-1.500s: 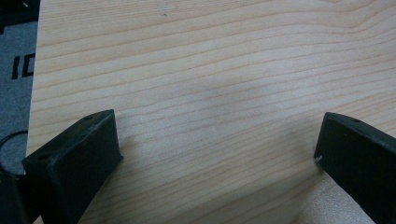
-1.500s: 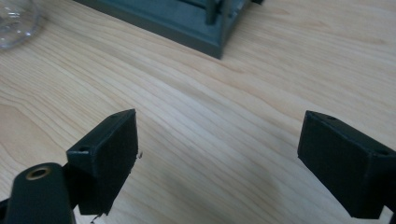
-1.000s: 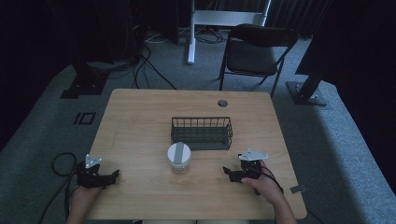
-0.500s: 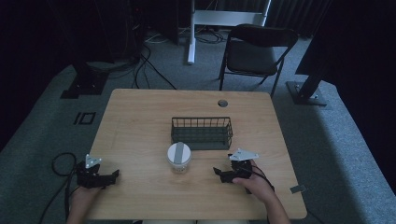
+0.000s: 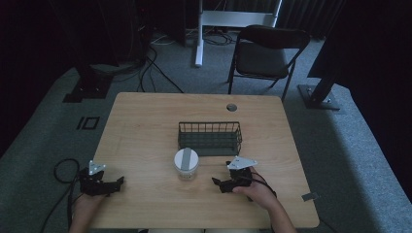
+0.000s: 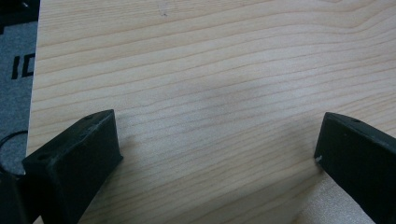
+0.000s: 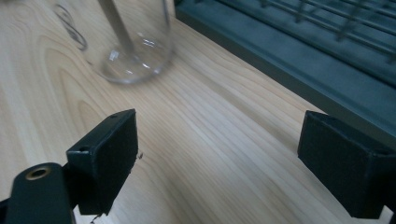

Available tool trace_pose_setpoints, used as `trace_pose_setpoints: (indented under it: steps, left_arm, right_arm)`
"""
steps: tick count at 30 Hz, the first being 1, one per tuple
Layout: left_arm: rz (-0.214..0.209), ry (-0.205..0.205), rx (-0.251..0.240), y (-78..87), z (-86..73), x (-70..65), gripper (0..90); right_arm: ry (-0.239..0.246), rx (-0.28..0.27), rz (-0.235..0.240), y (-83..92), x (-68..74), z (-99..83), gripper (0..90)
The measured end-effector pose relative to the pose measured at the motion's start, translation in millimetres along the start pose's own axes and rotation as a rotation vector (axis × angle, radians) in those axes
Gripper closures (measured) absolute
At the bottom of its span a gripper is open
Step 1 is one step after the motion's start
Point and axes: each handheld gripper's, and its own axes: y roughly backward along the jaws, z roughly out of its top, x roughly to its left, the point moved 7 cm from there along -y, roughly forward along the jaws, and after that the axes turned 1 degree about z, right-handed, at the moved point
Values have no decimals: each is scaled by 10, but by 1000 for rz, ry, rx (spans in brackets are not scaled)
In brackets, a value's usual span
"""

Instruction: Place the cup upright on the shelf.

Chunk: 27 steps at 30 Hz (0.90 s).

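- Glass jar [image 5: 186, 164] stands upright near the middle of the wooden table [image 5: 145, 126], just in front of the black wire basket [image 5: 210, 137] and a little to that basket's left end; it wears a pale grey lid.
- The right gripper [image 5: 219, 183] lies low over the table just to the right of the jar, apart from it, jaws spread wide and holding nothing; a hand [image 5: 257, 193] grips it from behind.
- The left gripper [image 5: 116, 182] rests near the table's front left corner, well apart from the jar, jaws likewise spread wide and empty.
- The high view gives the lid and the whole layout, plus a folding chair [image 5: 267, 53] beyond the table and a round cable hole [image 5: 231, 107] in the tabletop.
- The right gripper view gives what the high view cannot: the jar's clear base [image 7: 130, 56] close up, with a dark printed mark on the glass too blurred to read, and the basket's solid dark floor [image 7: 303, 60].
- The left gripper view has bare wood grain between its jaws and grey carpet with a white marking, unreadable, past the table edge.
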Motion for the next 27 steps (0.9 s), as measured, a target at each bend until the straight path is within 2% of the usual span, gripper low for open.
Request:
trace_pose_setpoints:
  steps: [4, 12, 27]
  left_arm:
    - [0, 0, 0, 0, 0, 0, 2]
    - [0, 0, 0, 0, 0, 0, 2]
    - [0, 0, 0, 0, 0, 0, 2]
  right_arm:
    - [5, -14, 27, -59, 76, 67, 121]
    - [69, -29, 75, -182, 242, 161, 121]
    - [94, -56, 135, -398, 465, 382, 121]
